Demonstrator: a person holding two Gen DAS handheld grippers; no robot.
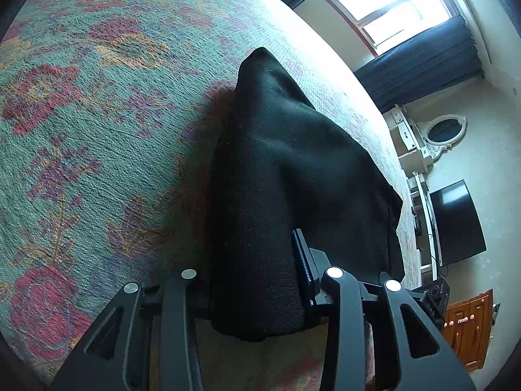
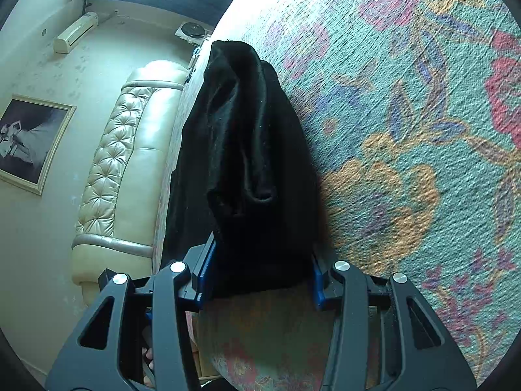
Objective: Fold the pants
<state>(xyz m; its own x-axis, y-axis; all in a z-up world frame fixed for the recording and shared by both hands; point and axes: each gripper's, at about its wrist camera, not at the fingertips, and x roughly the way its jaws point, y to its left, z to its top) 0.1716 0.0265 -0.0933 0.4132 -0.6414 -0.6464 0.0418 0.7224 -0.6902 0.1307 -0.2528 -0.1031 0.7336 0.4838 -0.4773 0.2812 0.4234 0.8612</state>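
Black pants (image 1: 286, 169) lie bunched along the edge of a bed with a floral cover (image 1: 97, 130). In the left wrist view my left gripper (image 1: 257, 280) is shut on a thick fold of the pants; the cloth fills the gap between the pads and hides the left one. In the right wrist view the same pants (image 2: 247, 150) rise away from my right gripper (image 2: 260, 277), which is shut on another thick bunch of the cloth between its blue pads. Part of the garment hangs over the bed's side there.
The floral bed cover (image 2: 407, 130) stretches wide beside the pants. Beyond the bed edge stand a television (image 1: 456, 221), a white dresser with an oval mirror (image 1: 443, 130) and a wooden cabinet (image 1: 469, 329). A cream tufted headboard (image 2: 123, 163) and a framed picture (image 2: 29, 140) are on the other side.
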